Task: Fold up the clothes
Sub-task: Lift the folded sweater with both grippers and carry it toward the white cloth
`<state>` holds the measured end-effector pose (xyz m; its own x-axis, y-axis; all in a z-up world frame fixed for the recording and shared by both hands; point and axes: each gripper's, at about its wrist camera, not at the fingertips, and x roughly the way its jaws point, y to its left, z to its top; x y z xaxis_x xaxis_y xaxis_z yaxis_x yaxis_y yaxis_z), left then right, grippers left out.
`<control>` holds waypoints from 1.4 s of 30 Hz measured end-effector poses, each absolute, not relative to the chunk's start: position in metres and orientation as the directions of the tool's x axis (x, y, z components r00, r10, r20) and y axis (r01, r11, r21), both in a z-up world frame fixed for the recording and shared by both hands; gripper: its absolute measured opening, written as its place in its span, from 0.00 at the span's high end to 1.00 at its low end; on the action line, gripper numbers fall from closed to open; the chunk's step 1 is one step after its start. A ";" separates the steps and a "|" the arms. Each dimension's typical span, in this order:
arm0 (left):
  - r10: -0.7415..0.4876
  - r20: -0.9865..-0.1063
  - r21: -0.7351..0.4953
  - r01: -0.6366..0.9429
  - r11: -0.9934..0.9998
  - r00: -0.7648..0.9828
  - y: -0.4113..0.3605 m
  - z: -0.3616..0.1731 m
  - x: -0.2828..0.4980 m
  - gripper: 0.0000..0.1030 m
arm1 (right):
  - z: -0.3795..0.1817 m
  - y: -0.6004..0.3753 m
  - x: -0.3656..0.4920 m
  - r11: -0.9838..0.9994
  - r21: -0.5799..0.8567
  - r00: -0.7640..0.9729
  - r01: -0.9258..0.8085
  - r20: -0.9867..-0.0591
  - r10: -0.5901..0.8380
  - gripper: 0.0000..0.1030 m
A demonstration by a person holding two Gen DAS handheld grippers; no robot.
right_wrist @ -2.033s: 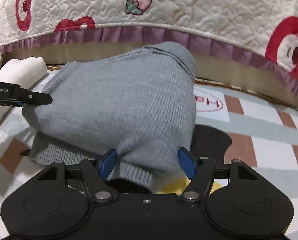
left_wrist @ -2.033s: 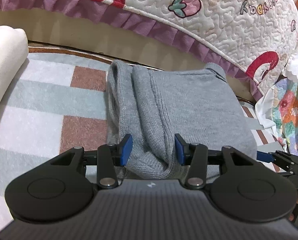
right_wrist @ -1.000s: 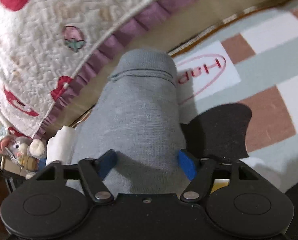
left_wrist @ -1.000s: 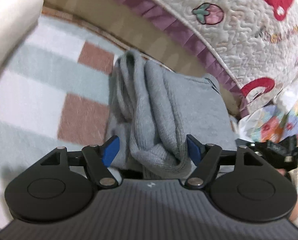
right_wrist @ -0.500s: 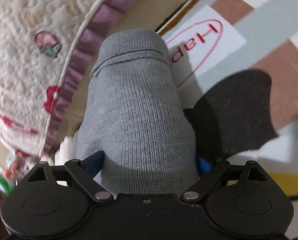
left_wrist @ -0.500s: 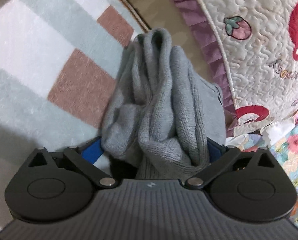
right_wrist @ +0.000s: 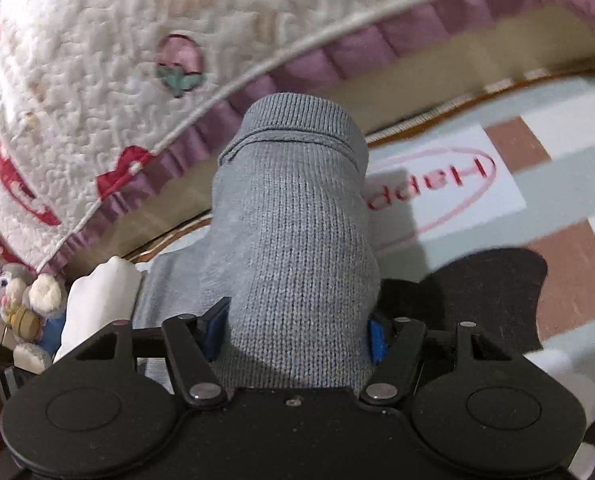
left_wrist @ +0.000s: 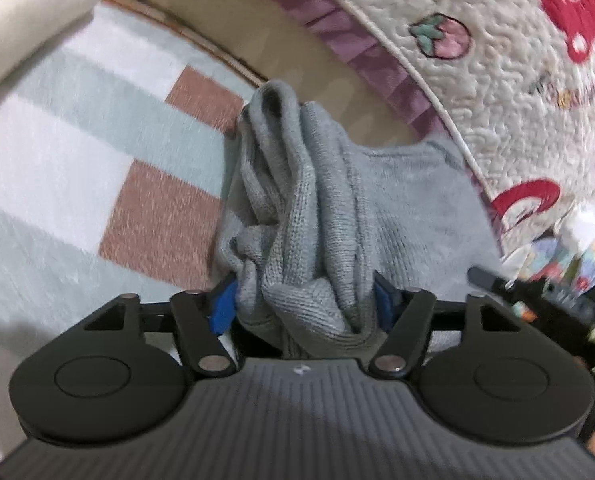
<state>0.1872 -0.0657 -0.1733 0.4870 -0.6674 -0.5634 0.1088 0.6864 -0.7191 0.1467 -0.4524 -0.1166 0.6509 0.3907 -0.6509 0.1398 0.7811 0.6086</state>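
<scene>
Grey sweater (left_wrist: 309, 216) apparently between closing tongs (left_wrist: 303, 306)

Warm, fairly dim indoor light on both my views. Motion blur smears cream quilted bedspread with red prints (left_wrist: 497, 60) and checked pastel rug (left_wrist: 77, 168). Fisheye bends edges. Hard dark shadow (right_wrist: 477, 288) beside grey knitted sweater (right_wrist: 293, 240), which stays sharp.

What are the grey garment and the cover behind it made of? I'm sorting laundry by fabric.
Grey garment: knitted, probably wool or cotton blend; visible knit rows, ribbed band. Cover: quilted fabric, likely cotton; puckered stitching, purple frill.
</scene>
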 end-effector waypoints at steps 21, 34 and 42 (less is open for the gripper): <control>-0.657 -0.453 -0.691 0.228 0.685 0.603 -0.082 -0.130 0.168 0.42 | -0.044 -0.415 0.122 0.833 0.537 0.778 -0.135 -0.462 0.424 0.34; -0.633 -0.541 -0.670 0.172 0.722 0.554 -0.056 -0.114 0.146 0.42 | -0.055 -0.408 0.102 0.767 0.637 0.759 -0.081 -0.460 0.461 0.35; -0.603 -0.631 -0.637 0.118 0.762 0.489 -0.064 -0.141 0.152 0.39 | -0.127 -0.435 0.092 0.672 0.715 0.721 0.193 -0.568 0.397 0.33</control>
